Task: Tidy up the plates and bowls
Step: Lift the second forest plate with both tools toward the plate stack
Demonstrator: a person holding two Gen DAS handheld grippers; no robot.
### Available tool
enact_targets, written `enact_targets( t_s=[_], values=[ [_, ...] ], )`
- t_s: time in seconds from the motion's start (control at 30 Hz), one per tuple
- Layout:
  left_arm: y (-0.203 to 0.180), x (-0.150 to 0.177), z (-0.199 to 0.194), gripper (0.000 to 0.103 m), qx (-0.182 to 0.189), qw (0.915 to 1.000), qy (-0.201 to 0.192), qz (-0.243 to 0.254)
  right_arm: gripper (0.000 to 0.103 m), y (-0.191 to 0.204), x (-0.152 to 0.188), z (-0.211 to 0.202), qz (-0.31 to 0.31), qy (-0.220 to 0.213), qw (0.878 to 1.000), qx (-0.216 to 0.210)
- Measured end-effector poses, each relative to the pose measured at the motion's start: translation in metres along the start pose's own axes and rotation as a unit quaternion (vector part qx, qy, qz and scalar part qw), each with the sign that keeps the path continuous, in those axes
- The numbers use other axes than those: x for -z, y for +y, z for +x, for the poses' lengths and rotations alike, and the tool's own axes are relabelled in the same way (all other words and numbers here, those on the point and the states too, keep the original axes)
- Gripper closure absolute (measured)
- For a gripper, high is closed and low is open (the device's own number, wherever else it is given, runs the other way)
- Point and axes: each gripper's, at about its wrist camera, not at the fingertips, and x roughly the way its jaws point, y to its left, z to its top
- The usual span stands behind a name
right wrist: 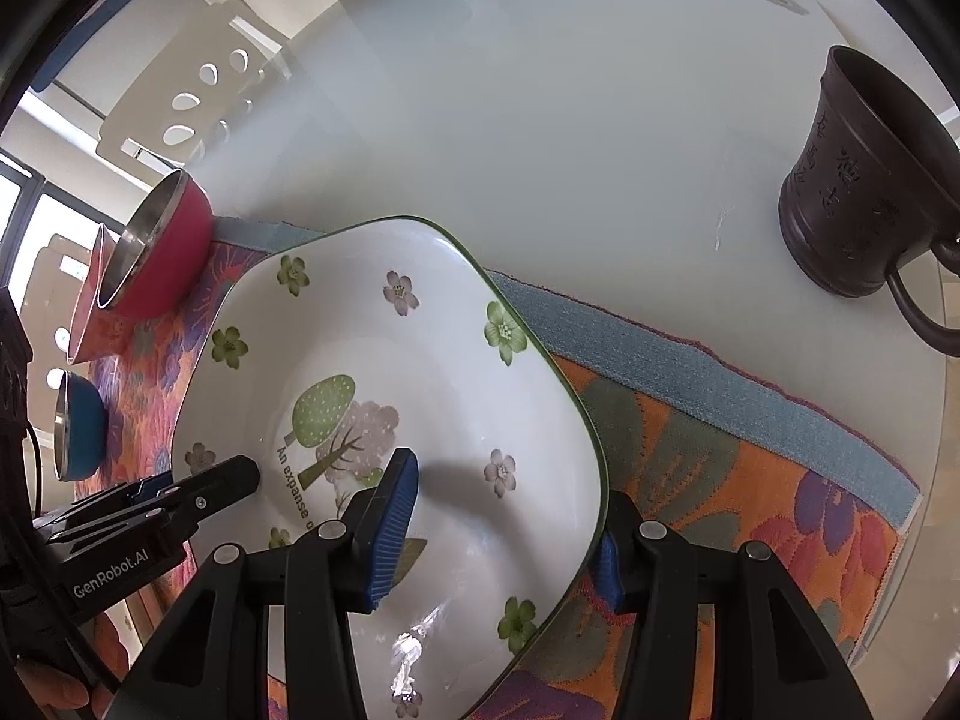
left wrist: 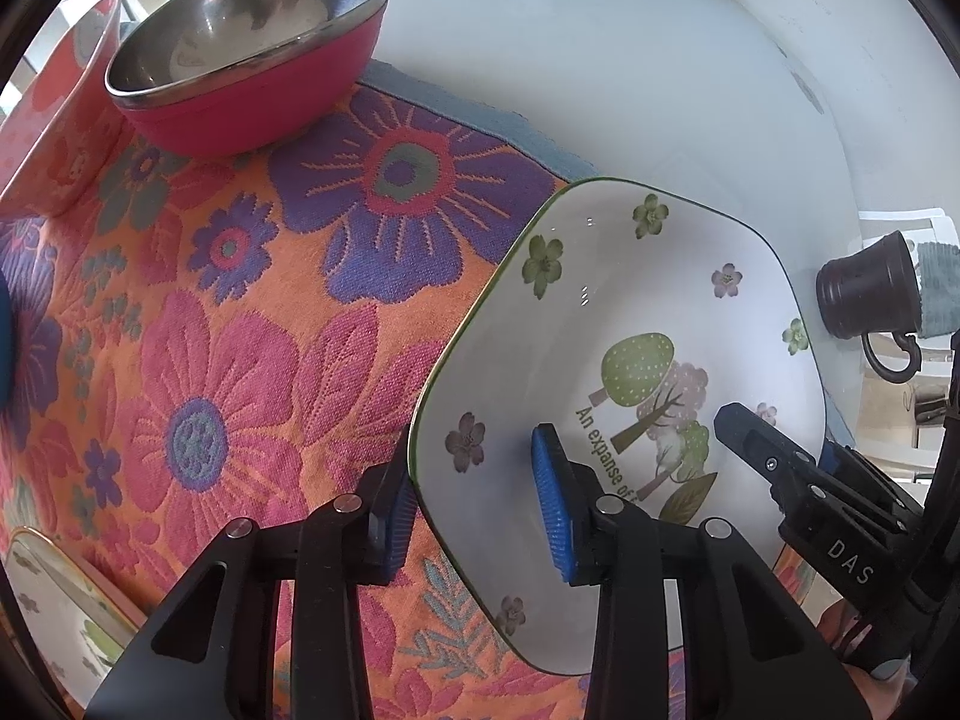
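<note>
A white square dish with a tree print and green rim [left wrist: 630, 330] [right wrist: 420, 360] is tilted above the flowered mat [left wrist: 270, 300]. My left gripper [left wrist: 480, 516] straddles its left rim, one blue pad inside the dish, one outside. My right gripper [right wrist: 498, 534] straddles its right rim the same way. Both pairs of jaws stand wide with the rim between them. A red steel-lined bowl [left wrist: 252, 54] [right wrist: 162, 246] sits at the mat's far side. A pink patterned bowl [left wrist: 54, 120] [right wrist: 87, 300] stands beside it. A blue bowl [right wrist: 78, 426] sits further left.
A dark brown mug [right wrist: 864, 180] [left wrist: 870, 294] stands on the white glass table [right wrist: 540, 90] right of the mat. Another tree-print plate [left wrist: 54, 606] lies at the lower left of the mat. A white chair [right wrist: 198, 90] stands beyond the table.
</note>
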Motion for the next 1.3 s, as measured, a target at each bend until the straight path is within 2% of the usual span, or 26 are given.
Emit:
enact_targets(
  t_s=[0.13, 0.33, 0.77, 1.03, 1.3],
  values=[
    [0.003, 0.003, -0.003, 0.071, 0.001, 1.0, -0.002, 0.003, 0.056, -0.001, 0.001, -0.001, -0.001, -0.004, 1.0, 0.0],
    [0.003, 0.003, -0.004, 0.071, -0.001, 0.9998, -0.002, 0.02, 0.068, -0.012, 0.004, -0.006, 0.017, -0.01, 1.0, -0.017],
    [0.02, 0.0, -0.016, 0.071, -0.005, 0.9994, -0.002, 0.035, 0.069, 0.012, 0.008, -0.01, -0.043, 0.007, 0.999, -0.003],
    [0.046, 0.006, -0.033, 0.071, -0.008, 0.9993, -0.008, 0.034, 0.069, 0.03, 0.01, -0.011, -0.073, 0.011, 0.997, -0.003],
    [0.071, 0.023, -0.052, 0.071, -0.003, 0.9987, -0.016, 0.049, 0.07, 0.048, 0.017, -0.017, -0.099, 0.011, 0.995, -0.026]
  ],
)
